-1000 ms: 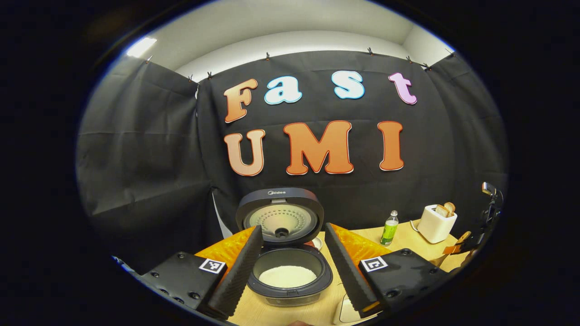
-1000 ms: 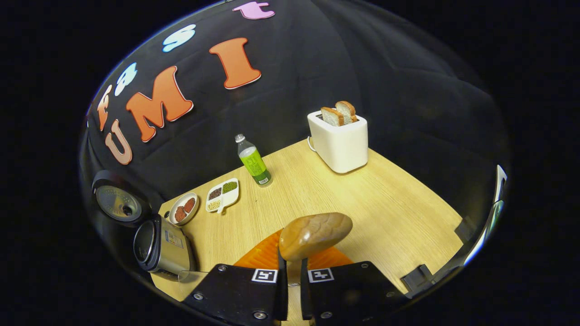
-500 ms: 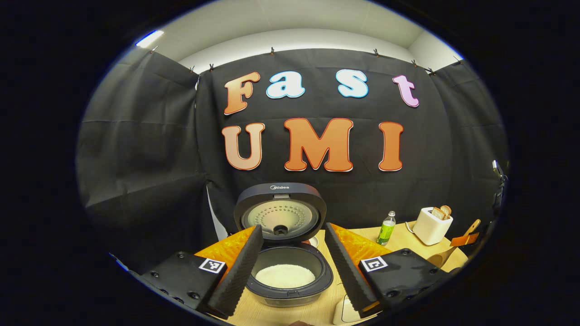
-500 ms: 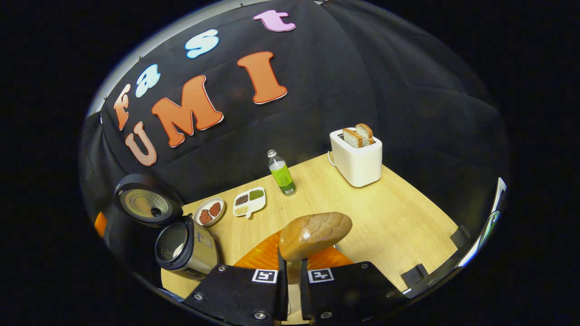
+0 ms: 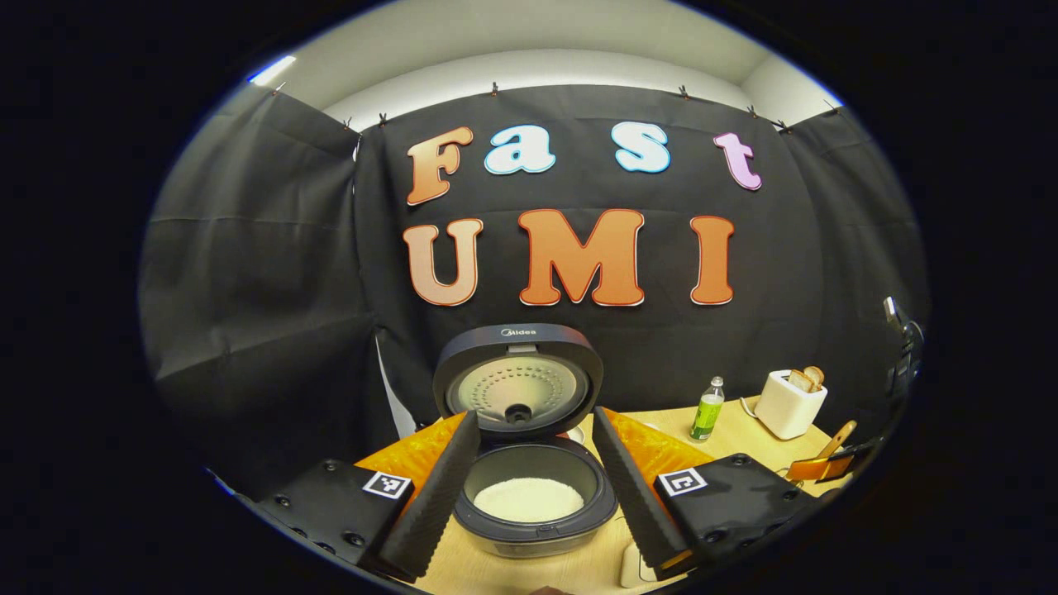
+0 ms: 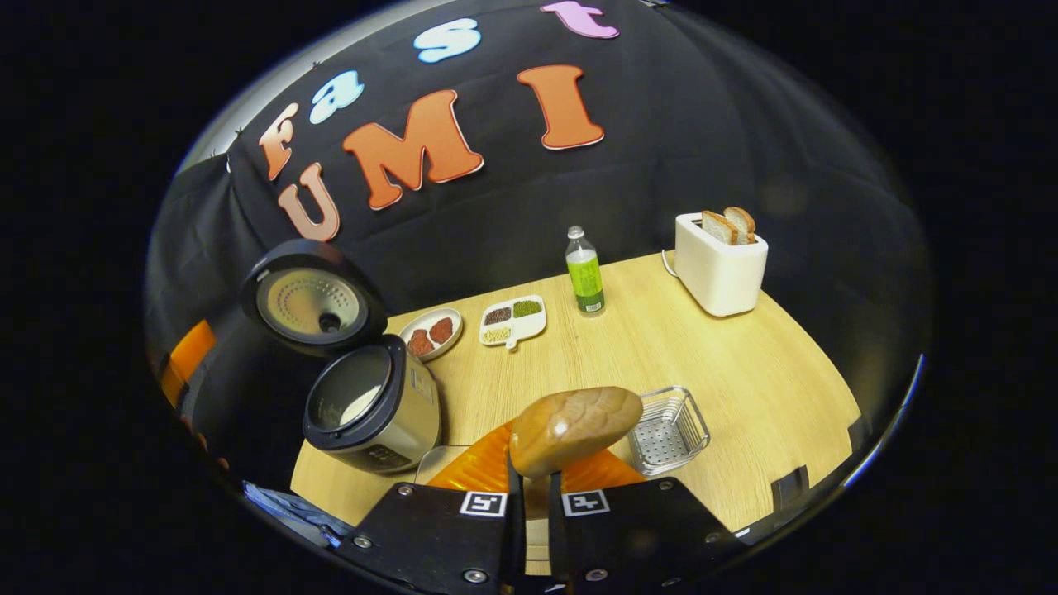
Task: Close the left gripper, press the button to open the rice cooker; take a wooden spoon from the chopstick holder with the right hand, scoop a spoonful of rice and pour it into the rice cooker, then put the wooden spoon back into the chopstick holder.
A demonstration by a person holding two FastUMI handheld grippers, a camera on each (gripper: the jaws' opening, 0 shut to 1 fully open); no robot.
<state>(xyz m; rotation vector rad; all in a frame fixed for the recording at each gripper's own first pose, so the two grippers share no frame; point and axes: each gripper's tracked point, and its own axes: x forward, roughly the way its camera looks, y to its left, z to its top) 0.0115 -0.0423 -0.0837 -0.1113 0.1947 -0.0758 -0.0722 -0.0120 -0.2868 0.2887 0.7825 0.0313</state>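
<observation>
On rice cooker [image 5: 529,487] raised lid: "Midea".

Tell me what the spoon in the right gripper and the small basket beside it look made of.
Spoon: wood, smooth and likely varnished; brown grain with a bright highlight. Basket: looks like polished metal, with wire sides and a perforated floor; silvery shine.

The left gripper [image 5: 536,487] hangs with its fingers spread wide apart; the right gripper [image 6: 529,504] has its fingers clamped nearly together.
</observation>
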